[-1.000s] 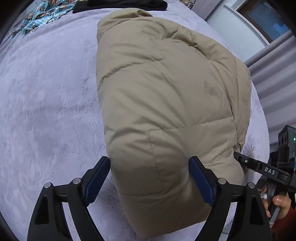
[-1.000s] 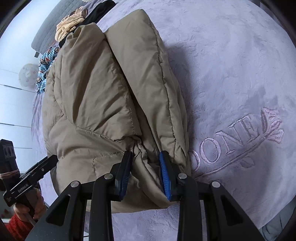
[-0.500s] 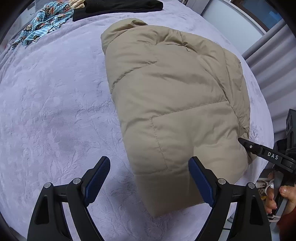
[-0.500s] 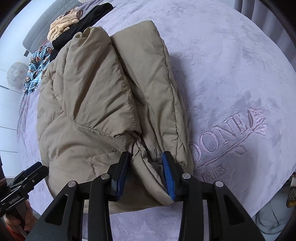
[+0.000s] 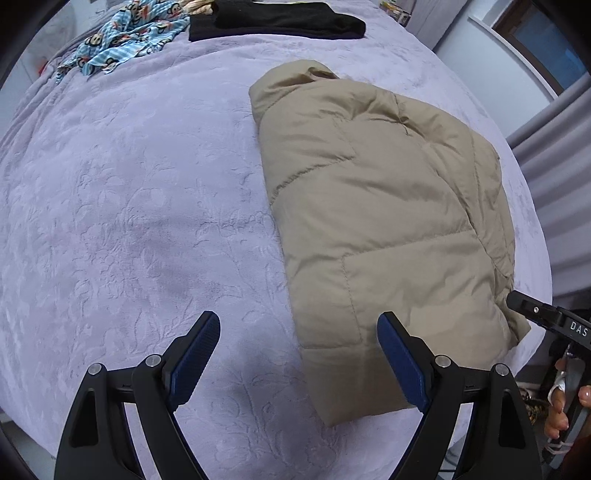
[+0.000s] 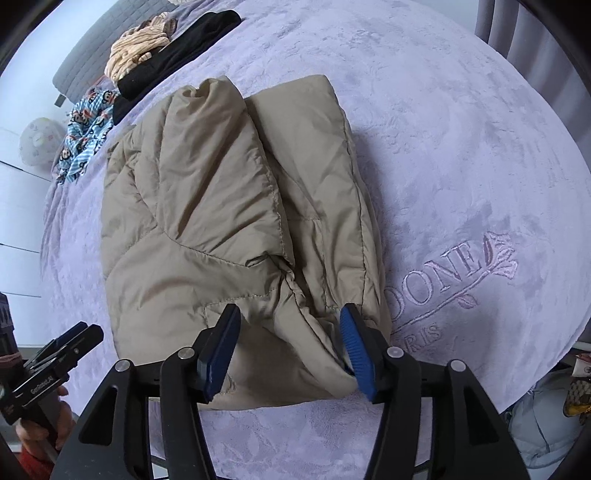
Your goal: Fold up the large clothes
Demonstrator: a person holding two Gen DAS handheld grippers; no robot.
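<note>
A beige puffer jacket (image 5: pixel 373 206) lies folded into a bundle on the lilac bedspread (image 5: pixel 129 206). My left gripper (image 5: pixel 298 319) hangs open above the jacket's near left edge, with nothing pinched between its blue pads. In the right wrist view the jacket (image 6: pixel 207 206) shows a sleeve folded over its top. My right gripper (image 6: pixel 290 312) hovers over the jacket's near end and its jaws are opening. Loose fabric lies under the gap, and the pads do not press on it. Each gripper shows at the edge of the other's view: the right one (image 5: pixel 546 317) and the left one (image 6: pixel 62 354).
A black garment (image 5: pixel 277 18), a blue patterned cloth (image 5: pixel 118 40) and a striped beige cloth (image 6: pixel 136 55) lie at the far end of the bed. Embroidered lettering (image 6: pixel 443 273) marks the bedspread right of the jacket. The bed's edge runs close below both grippers, with bags (image 6: pixel 546 417) on the floor.
Both grippers have risen away from the jacket. The right jaws have widened and let go of the bunched fold. The left gripper has drifted left off the jacket, still open.
</note>
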